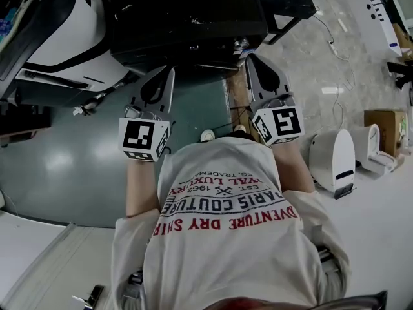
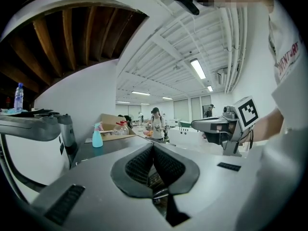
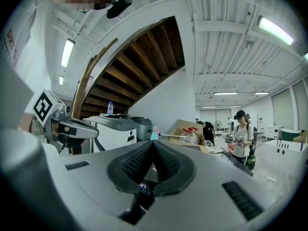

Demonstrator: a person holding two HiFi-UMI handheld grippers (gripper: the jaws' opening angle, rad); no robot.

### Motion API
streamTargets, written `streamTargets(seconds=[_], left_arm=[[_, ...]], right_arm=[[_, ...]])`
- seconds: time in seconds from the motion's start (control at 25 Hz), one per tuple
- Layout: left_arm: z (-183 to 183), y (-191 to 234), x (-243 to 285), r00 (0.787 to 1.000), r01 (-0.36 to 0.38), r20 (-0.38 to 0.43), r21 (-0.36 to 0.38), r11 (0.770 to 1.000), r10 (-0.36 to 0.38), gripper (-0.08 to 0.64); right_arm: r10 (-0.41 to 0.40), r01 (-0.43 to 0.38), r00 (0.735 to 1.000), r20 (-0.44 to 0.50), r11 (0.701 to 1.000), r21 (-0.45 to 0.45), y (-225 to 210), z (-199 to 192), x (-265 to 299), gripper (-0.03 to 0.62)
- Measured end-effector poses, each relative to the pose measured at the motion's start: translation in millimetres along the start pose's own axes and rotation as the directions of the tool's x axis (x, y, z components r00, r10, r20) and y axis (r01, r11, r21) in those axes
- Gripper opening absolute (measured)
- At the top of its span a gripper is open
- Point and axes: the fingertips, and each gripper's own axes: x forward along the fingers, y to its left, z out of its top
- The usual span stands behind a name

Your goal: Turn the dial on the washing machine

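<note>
The washing machine (image 1: 187,18) is the dark, black-topped unit straight ahead of me in the head view. I cannot make out its dial in any view. My left gripper (image 1: 169,71) and right gripper (image 1: 250,58) are held side by side, level, with their tips at the machine's near edge. Both are shut with nothing between the jaws. In the left gripper view the pads of the left gripper (image 2: 153,146) meet in a closed point. The right gripper (image 3: 153,143) looks the same in its own view, with a small lit display (image 3: 143,186) glimpsed below the jaws.
A white machine (image 1: 71,31) stands at the left. White appliances (image 1: 335,157), a cardboard box (image 1: 384,124) and cables (image 1: 335,50) lie at the right. On a counter behind stand a blue spray bottle (image 2: 97,137) and another box (image 3: 185,129), with people (image 2: 157,124) further off.
</note>
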Motion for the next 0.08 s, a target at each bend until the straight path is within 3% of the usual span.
streamTargets(seconds=[0.08], left_arm=[[-0.6,-0.6,1.0,1.0,0.008,-0.005,0.0,1.0,-0.008,0.017]], right_arm=[[-0.001,0.001,1.0,-0.003,1.0,0.002,0.2,0.7,1.4,0.028]])
